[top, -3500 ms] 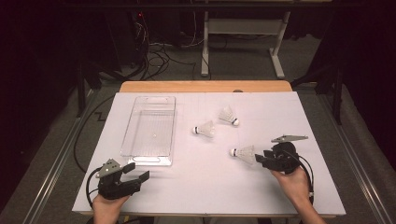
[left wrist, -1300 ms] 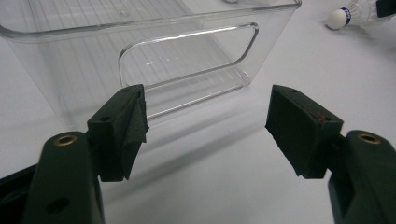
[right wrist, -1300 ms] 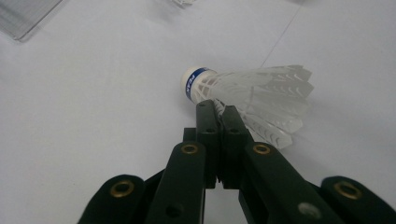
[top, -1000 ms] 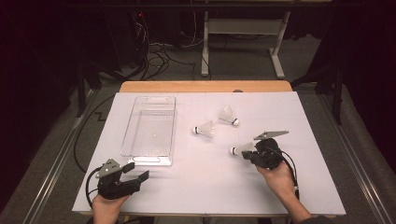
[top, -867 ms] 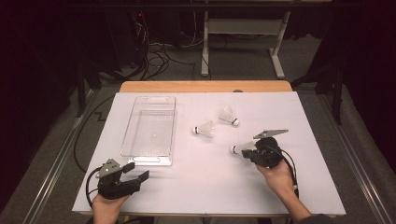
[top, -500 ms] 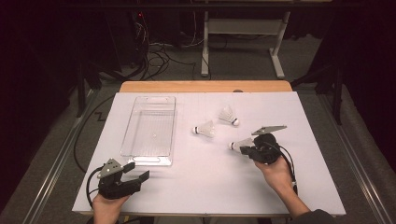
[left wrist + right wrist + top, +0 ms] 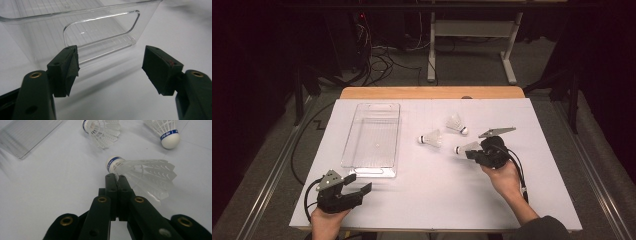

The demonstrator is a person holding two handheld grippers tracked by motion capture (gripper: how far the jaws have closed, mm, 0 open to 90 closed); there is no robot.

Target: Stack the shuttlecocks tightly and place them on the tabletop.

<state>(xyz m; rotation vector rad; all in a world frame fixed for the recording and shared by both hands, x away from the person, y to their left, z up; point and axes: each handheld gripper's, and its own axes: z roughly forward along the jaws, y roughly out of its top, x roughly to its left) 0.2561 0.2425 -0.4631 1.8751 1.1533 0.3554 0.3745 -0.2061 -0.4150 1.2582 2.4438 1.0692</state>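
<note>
Three white shuttlecocks with blue-banded corks are on the white table sheet. My right gripper [image 7: 472,152] [image 7: 115,177] is shut, its tips pinching one shuttlecock [image 7: 464,148] [image 7: 140,173] just behind the cork, with the cork pointing left. The second shuttlecock [image 7: 431,139] [image 7: 101,131] lies on its side just left of it. The third shuttlecock [image 7: 456,123] [image 7: 166,132] rests a little farther back. My left gripper [image 7: 362,189] [image 7: 111,56] sits at the front left with jaws wide apart and nothing between them, facing the near end of the clear plastic tray [image 7: 371,165] [image 7: 100,27].
The tray has nothing in it and stands left of centre, long side running away from me. A wooden table edge [image 7: 432,92] shows beyond the white sheet. Cables and a metal frame lie on the dark floor behind.
My right gripper has moved up and to the left, and its shuttlecock has come with it, closer to the other two. The left gripper has stayed still.
</note>
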